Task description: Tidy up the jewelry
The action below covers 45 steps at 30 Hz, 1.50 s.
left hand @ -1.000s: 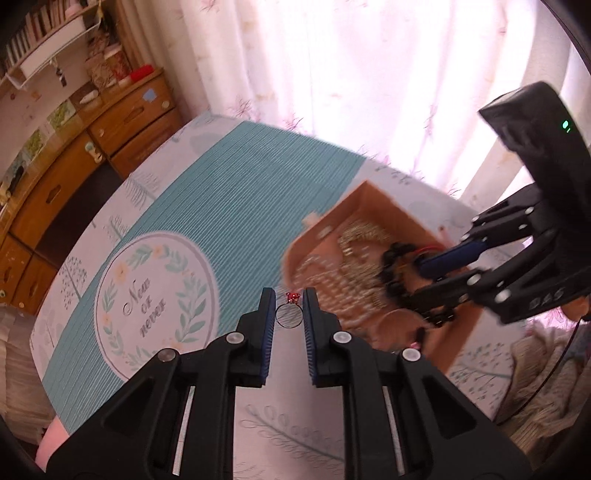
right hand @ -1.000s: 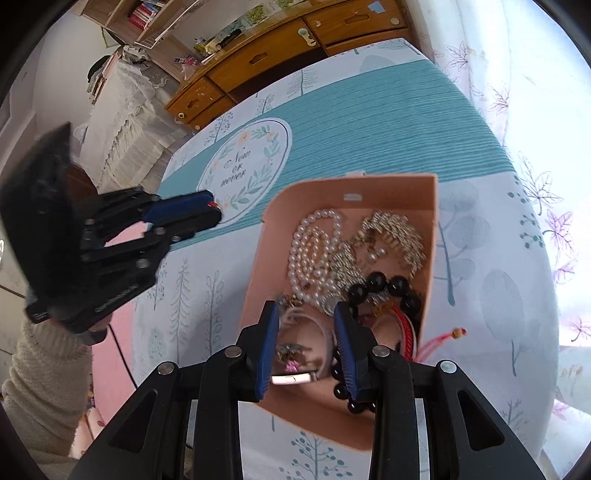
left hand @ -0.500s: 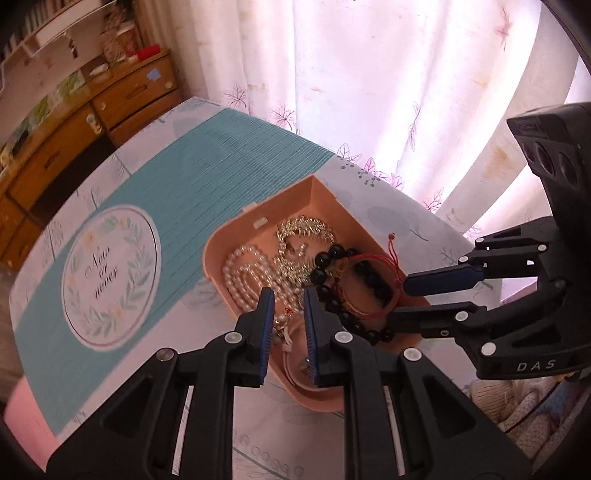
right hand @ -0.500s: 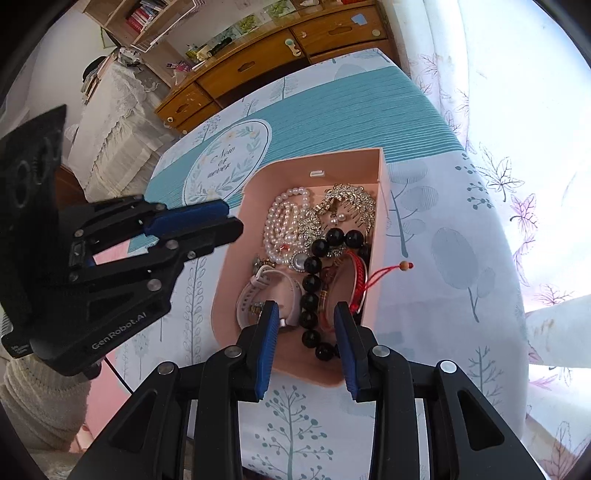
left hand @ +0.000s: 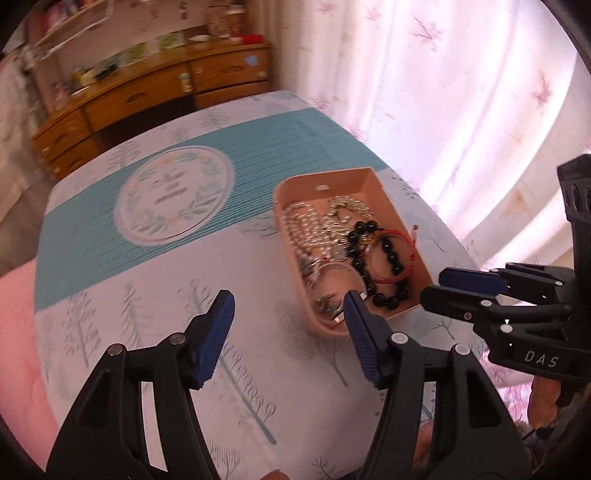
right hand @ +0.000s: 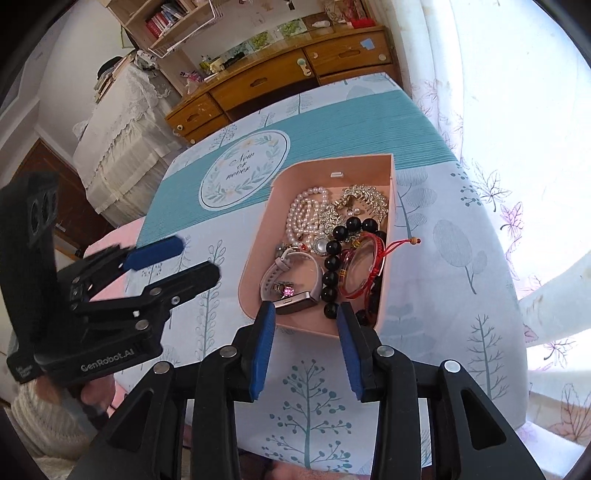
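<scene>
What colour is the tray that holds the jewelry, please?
The tray is a pale peach-pink, seen best in the right wrist view.

Daylight is pouring through a pale curtain point(right hand: 517, 110) printed with pink leaves, washing out the right side of the room. A wooden dresser point(right hand: 295, 74) with drawers is standing along the far wall, clutter sitting on its top, and a bookshelf point(right hand: 162, 22) is hanging above it. A lace-draped piece of furniture point(right hand: 114, 133) is standing to the left, beside a dark wooden door point(right hand: 62, 199).
</scene>
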Available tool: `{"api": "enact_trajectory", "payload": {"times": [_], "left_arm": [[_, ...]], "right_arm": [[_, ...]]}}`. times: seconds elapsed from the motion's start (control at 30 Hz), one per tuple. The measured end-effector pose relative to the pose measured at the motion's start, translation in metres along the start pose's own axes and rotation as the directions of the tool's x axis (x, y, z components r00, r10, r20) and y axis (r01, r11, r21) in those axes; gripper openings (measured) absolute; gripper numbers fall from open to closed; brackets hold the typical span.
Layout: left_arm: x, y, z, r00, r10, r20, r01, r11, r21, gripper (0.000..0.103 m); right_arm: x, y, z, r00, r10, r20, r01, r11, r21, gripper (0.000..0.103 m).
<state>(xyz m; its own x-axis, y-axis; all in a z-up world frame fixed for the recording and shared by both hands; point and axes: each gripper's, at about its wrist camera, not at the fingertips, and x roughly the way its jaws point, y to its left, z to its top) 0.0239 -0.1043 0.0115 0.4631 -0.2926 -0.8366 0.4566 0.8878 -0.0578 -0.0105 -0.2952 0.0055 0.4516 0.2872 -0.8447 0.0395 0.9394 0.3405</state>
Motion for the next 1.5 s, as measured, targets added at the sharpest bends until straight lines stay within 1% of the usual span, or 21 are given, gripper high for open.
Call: {"api": "enact_trajectory", "payload": {"times": [0.13,0.23,0.27,0.3,0.33,0.37,0.43,0.53,0.63,0.7,0.9,1.1,1.27,1.5], "left_arm": [[-0.021,0.012,-0.019,0.995,0.104,0.014,-0.102,0.989,-0.105,0.059],[-0.035,0.020,-0.034,0.986,0.164,0.010,-0.159,0.970,-0.183,0.059],[-0.039,0.021,-0.039,0.984,0.178,0.011,-0.172,0.965,-0.197,0.059],[-0.044,0.023,-0.045,0.979,0.202,0.014,-0.194,0.957,-0.217,0.059],[-0.048,0.024,-0.049,0.975,0.222,0.016,-0.212,0.950,-0.231,0.059],[-0.050,0.025,-0.052,0.971,0.239,0.016,-0.228,0.943,-0.243,0.059],[-0.058,0.027,-0.061,0.960,0.278,0.019,-0.262,0.924,-0.277,0.059],[-0.065,0.030,-0.066,0.949,0.314,0.018,-0.293,0.902,-0.317,0.059],[-0.073,0.034,-0.071,0.938,0.345,0.027,-0.314,0.882,-0.352,0.060],[-0.076,0.034,-0.072,0.935,0.355,0.027,-0.321,0.874,-0.365,0.061],[-0.076,0.033,-0.074,0.935,0.354,0.017,-0.323,0.870,-0.373,0.062],[-0.076,0.032,-0.077,0.938,0.348,0.009,-0.319,0.871,-0.373,0.062],[-0.077,0.029,-0.077,0.935,0.354,0.011,-0.326,0.873,-0.363,0.062],[-0.081,0.026,-0.078,0.929,0.369,0.011,-0.340,0.867,-0.365,0.062]], "right_arm": [[-0.007,0.016,-0.004,0.999,-0.032,0.036,0.033,0.999,-0.014,0.035],[-0.016,0.033,-0.008,0.995,-0.064,0.073,0.067,0.996,-0.051,0.040],[-0.019,0.040,-0.009,0.994,-0.071,0.084,0.076,0.995,-0.064,0.049],[-0.022,0.045,-0.011,0.992,-0.078,0.095,0.085,0.994,-0.074,0.055],[-0.027,0.053,-0.014,0.990,-0.084,0.115,0.094,0.992,-0.089,0.066],[-0.031,0.058,-0.016,0.988,-0.089,0.130,0.102,0.990,-0.097,0.071],[-0.040,0.070,-0.020,0.982,-0.091,0.166,0.111,0.987,-0.115,0.072],[-0.049,0.083,-0.025,0.977,-0.096,0.188,0.122,0.983,-0.134,0.073],[-0.053,0.093,-0.030,0.975,-0.105,0.197,0.136,0.980,-0.149,0.078],[-0.056,0.099,-0.034,0.973,-0.108,0.204,0.143,0.976,-0.163,0.079],[-0.058,0.110,-0.043,0.974,-0.109,0.199,0.147,0.971,-0.188,0.080],[-0.054,0.108,-0.044,0.977,-0.109,0.183,0.142,0.973,-0.179,0.080],[-0.051,0.108,-0.045,0.978,-0.108,0.176,0.141,0.973,-0.185,0.080],[-0.051,0.109,-0.047,0.978,-0.102,0.180,0.137,0.971,-0.196,0.080]]}}
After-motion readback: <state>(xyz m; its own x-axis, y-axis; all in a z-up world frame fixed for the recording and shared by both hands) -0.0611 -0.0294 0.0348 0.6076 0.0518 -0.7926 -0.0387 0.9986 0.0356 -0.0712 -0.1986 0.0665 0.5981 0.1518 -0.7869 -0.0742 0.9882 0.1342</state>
